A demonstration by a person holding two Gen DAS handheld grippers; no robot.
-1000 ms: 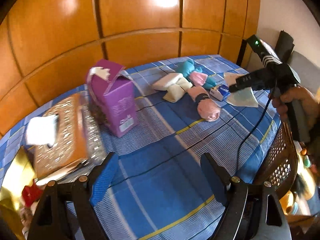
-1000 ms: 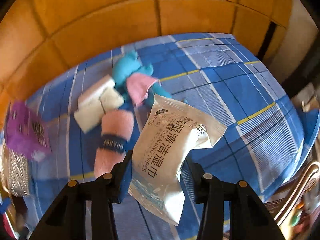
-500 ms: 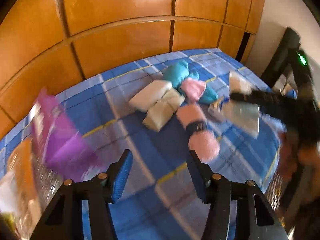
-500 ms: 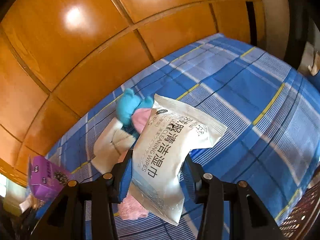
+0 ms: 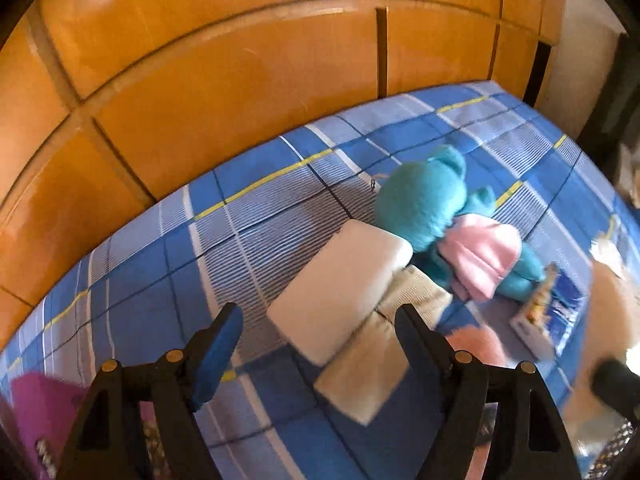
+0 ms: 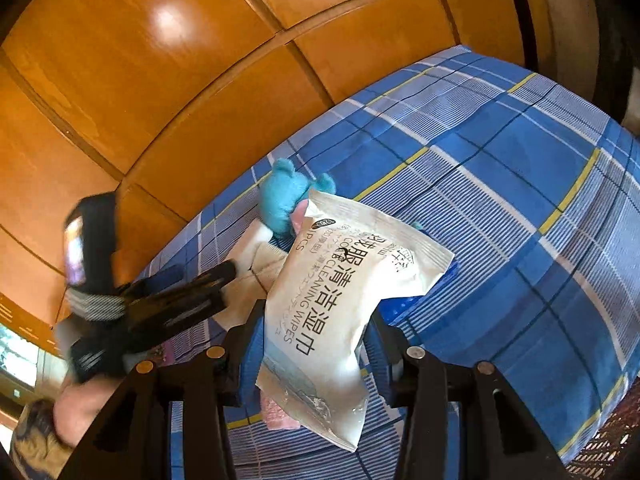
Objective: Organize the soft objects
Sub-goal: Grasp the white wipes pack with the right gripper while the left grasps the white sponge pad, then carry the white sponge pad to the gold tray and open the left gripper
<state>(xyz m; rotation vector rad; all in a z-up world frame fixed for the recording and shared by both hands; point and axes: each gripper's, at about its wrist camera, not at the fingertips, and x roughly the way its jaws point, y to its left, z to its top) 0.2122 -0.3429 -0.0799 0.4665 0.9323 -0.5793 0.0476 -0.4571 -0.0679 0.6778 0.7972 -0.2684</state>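
Orange wooden panels (image 5: 240,92) back a surface spread with a blue plaid cloth (image 5: 256,236). From the left wrist view, the left gripper (image 5: 318,334) stands wide apart and holds nothing, its fingers framing a white soft block (image 5: 340,288) that lies partly over a cream folded cloth (image 5: 380,360); that spread suits closing around the block, which looks to be the next pick. Just behind the block, toward the cloth's far edge, a teal plush toy (image 5: 420,204) in a pink dress (image 5: 484,256) lies on its side, touching the block's far corner. A blue printed packet (image 5: 552,312) sits beside the toy near the right edge, blurred. A purple box (image 5: 40,404) shows at the near left corner.

From the right wrist view, the right gripper (image 6: 312,340) is clamped on a white pack of cleaning wipes (image 6: 344,292), pinched at its lower half so the top flops free above the cloth, probably to carry it clear of the pile. Below it the teal plush toy (image 6: 284,196) peeks out. The left gripper (image 6: 192,288), blurred, reaches in from the left.
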